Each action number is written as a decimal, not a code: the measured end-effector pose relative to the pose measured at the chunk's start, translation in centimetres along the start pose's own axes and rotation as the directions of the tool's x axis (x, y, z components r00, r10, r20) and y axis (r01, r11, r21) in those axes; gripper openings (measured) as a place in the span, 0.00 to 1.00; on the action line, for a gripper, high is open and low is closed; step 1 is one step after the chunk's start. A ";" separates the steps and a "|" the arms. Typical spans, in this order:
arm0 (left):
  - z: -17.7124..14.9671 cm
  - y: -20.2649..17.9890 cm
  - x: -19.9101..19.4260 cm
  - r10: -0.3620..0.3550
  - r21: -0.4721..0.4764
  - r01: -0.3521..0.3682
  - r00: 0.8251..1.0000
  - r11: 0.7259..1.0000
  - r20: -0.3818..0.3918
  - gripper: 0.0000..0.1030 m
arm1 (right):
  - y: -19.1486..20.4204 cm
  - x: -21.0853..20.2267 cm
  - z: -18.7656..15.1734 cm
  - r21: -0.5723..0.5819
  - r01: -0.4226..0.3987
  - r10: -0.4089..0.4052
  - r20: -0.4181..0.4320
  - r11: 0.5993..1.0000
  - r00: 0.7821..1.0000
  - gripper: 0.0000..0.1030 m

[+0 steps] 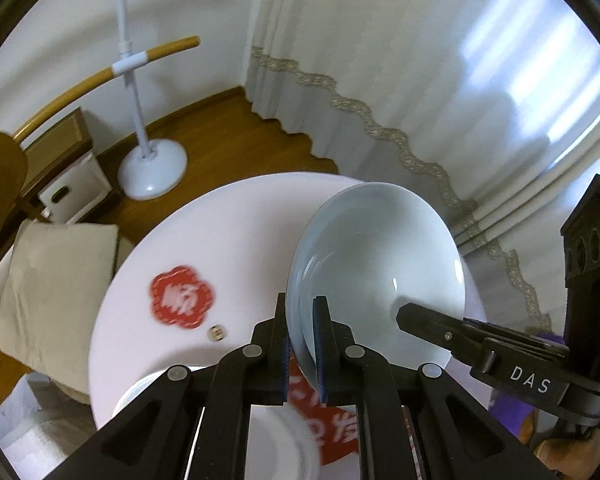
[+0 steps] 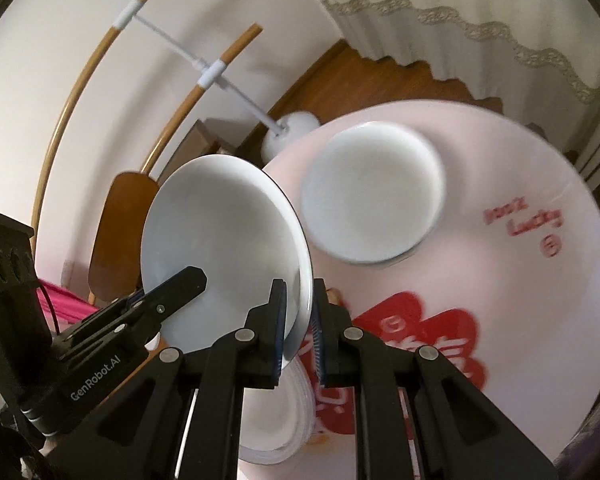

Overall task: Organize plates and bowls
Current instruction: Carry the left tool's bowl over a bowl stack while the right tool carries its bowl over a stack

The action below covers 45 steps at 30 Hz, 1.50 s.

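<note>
Above the round pink counter (image 2: 540,184), a pale shallow bowl (image 1: 380,264) is held tilted on edge, clear of the surface. Its rim is pinched on opposite sides by the left gripper (image 1: 303,344) and the right gripper (image 2: 300,332), both nearly closed on it. A white bowl (image 2: 372,192) is seen on the counter beyond, and stacked plates (image 2: 276,412) below. Wooden floor (image 1: 220,128) lies past the counter's edge.

Held plate (image 1: 376,264): you had one pale glossy plate, tilted on edge above the table.
White bowl (image 2: 374,192): it sat upright, resting on the round table, apart from the plate.
Plate stack (image 2: 276,416): white plates lay flat below the held plate.
</note>
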<state>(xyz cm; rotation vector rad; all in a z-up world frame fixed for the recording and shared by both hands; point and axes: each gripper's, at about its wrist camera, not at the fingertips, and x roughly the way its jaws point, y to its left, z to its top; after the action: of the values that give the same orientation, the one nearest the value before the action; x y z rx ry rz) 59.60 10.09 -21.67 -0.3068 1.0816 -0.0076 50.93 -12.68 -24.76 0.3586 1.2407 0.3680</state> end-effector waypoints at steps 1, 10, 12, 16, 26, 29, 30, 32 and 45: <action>0.3 -0.7 0.2 -0.005 0.008 0.005 1.000 1.000 0.004 0.06 | -0.5 -0.5 0.1 0.002 0.005 -0.005 0.005 1.000 1.000 0.11; 2.9 -4.0 4.3 -0.003 0.049 0.005 1.000 0.999 -0.026 0.06 | -4.6 -1.1 2.6 0.055 0.039 -0.039 0.006 0.998 0.999 0.11; 3.5 -4.6 5.5 0.003 0.050 -0.001 0.999 0.999 -0.037 0.06 | -5.1 -0.7 3.1 0.064 0.045 -0.045 0.001 0.997 0.999 0.11; 4.6 -4.9 8.0 0.006 0.037 -0.004 0.998 0.999 -0.063 0.06 | -5.4 0.1 4.2 0.074 0.067 -0.066 -0.011 0.995 0.998 0.11; 6.2 -4.1 11.2 -0.014 0.006 0.015 0.994 1.000 -0.105 0.06 | -5.9 1.6 5.1 0.098 0.118 -0.115 -0.037 0.988 0.993 0.11; 6.5 -3.9 11.5 -0.019 0.005 0.020 0.994 1.000 -0.110 0.06 | -6.0 2.0 5.2 0.106 0.136 -0.132 -0.047 0.985 0.990 0.11; 6.3 -3.8 11.7 -0.023 0.003 0.023 0.993 1.000 -0.113 0.06 | -6.1 2.1 5.3 0.110 0.143 -0.138 -0.049 0.984 0.989 0.12; 6.6 -3.6 12.2 -0.030 -0.001 0.030 0.992 1.000 -0.121 0.06 | -6.2 2.3 5.3 0.116 0.154 -0.149 -0.054 0.981 0.987 0.12; 6.8 -3.2 14.1 -0.056 -0.017 0.054 0.988 0.998 -0.147 0.07 | -6.2 3.4 5.9 0.132 0.239 -0.232 -0.066 0.962 0.971 0.14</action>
<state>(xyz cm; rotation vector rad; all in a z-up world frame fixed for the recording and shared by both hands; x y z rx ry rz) 72.61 6.51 -30.17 -0.3522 1.2202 -0.0734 57.99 -16.99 -28.74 0.3178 1.3454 0.0867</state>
